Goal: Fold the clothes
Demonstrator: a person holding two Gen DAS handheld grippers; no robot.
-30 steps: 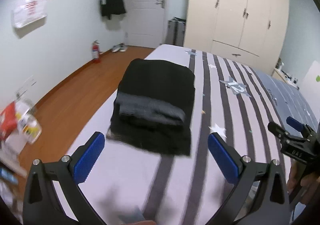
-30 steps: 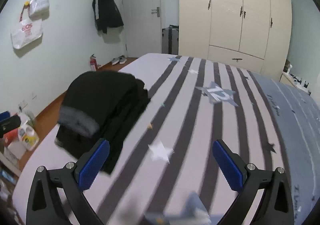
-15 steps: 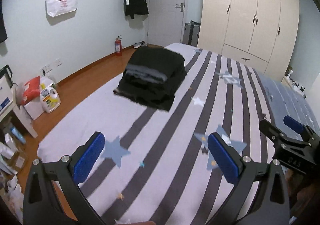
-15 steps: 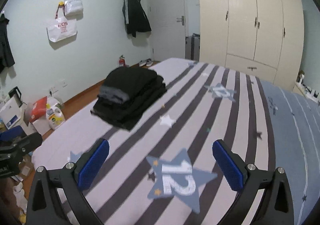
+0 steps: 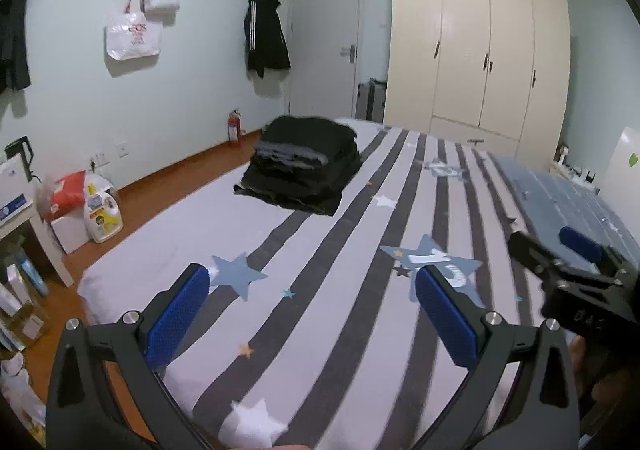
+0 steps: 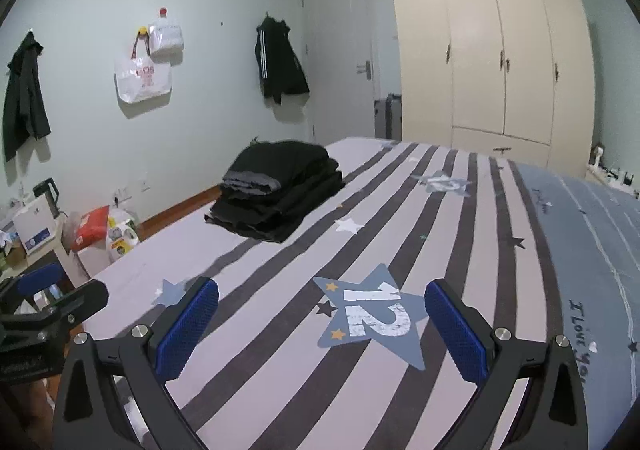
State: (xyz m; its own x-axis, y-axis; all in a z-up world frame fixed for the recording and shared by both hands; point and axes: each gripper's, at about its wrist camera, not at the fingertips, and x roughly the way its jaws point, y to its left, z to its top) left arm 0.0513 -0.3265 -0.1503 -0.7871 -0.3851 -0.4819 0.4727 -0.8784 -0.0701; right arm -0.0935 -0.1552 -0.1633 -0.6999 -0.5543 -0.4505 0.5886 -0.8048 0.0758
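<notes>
Stack of folded clothes (image 5: 300, 166) on striped bed (image 5: 320, 330) | left gripper (image 5: 312, 314), right gripper (image 6: 322, 324) both wide, empty | wardrobe (image 5: 480, 62) beyond

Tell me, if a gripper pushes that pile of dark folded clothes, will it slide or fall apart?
The pile of dark folded clothes is soft cloth, so it would probably squash and bend. Several loose layers are stacked, so the top ones may slip off. The striped bedsheet is fabric too, likely dragging the bottom layer.
</notes>
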